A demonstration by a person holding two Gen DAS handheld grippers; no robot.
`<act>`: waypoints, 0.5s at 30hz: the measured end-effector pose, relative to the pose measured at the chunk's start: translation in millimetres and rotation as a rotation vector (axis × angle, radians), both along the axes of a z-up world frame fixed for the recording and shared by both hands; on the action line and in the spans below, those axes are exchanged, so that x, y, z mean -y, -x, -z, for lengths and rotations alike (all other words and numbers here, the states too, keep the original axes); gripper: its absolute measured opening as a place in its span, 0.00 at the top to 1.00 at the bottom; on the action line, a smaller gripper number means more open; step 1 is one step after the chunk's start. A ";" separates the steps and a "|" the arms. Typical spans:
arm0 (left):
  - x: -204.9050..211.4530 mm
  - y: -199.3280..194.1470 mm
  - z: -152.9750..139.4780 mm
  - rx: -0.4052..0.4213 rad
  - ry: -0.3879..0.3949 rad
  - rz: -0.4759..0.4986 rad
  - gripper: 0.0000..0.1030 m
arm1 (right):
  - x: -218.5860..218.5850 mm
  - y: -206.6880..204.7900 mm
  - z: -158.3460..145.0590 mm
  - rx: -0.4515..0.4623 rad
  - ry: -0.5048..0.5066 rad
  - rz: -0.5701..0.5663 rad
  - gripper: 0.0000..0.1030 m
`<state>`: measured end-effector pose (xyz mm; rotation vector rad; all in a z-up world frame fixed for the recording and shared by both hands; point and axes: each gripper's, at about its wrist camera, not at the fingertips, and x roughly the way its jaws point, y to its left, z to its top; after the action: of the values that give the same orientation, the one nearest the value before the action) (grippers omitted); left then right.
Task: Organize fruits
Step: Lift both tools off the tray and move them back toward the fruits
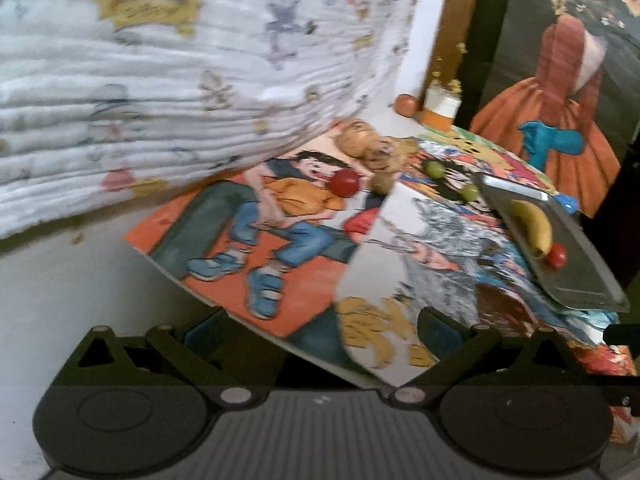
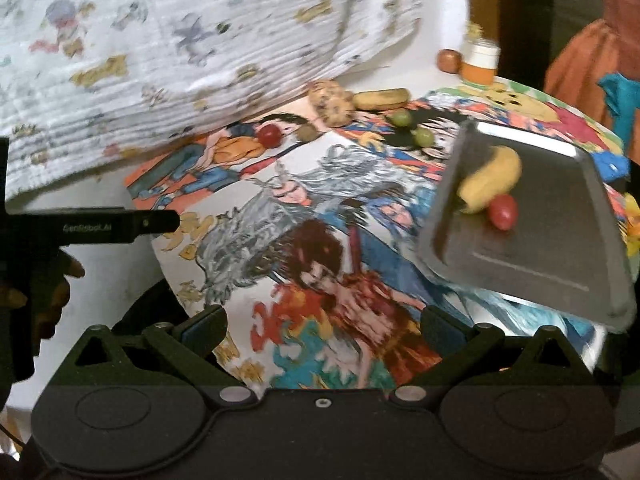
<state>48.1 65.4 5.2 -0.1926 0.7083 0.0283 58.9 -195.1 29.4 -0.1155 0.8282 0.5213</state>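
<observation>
A metal tray (image 1: pixel 580 276) (image 2: pixel 560 240) lies at the right on colourful drawings and holds a yellow banana (image 1: pixel 534 226) (image 2: pixel 490 180) and a small red fruit (image 1: pixel 557 257) (image 2: pixel 502 212). Further back lie a red fruit (image 1: pixel 345 183) (image 2: pixel 269 135), two green fruits (image 1: pixel 435 169) (image 2: pixel 401 118), a brown kiwi-like fruit (image 1: pixel 381 183) (image 2: pixel 306 133), spotted tan fruits (image 1: pixel 356 138) (image 2: pixel 332 103) and a long tan one (image 2: pixel 381 99). My left gripper (image 1: pixel 320 322) is open and empty, low over the drawings. My right gripper (image 2: pixel 322 322) is open and empty, short of the tray.
A patterned white cloth (image 1: pixel 180 72) (image 2: pixel 180 40) hangs over the back left. An orange-and-white jar (image 1: pixel 440 110) (image 2: pixel 480 62) and a brown ball (image 1: pixel 406 105) (image 2: pixel 450 60) stand at the back. The left gripper's body (image 2: pixel 100 226) and a hand show at the right view's left edge.
</observation>
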 end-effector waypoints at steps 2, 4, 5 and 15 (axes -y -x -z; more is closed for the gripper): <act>-7.3 -2.7 0.3 0.004 -0.006 -0.011 0.00 | -6.1 -7.2 -7.2 0.024 0.020 -0.027 0.01; -12.0 -5.8 -1.2 0.012 -0.020 -0.013 0.00 | -13.1 -17.3 -20.6 0.057 0.038 -0.059 0.01; -13.5 -8.2 -2.9 0.018 -0.033 -0.010 0.00 | -15.9 -22.6 -28.3 0.073 0.040 -0.075 0.01; -11.3 -46.3 -19.7 0.096 -0.155 0.072 0.00 | -22.0 -130.4 -73.3 0.012 -0.082 -0.096 0.01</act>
<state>94.5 76.8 24.9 -0.0200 0.6143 0.0056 189.2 -173.1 102.7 -0.0829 0.7907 0.6436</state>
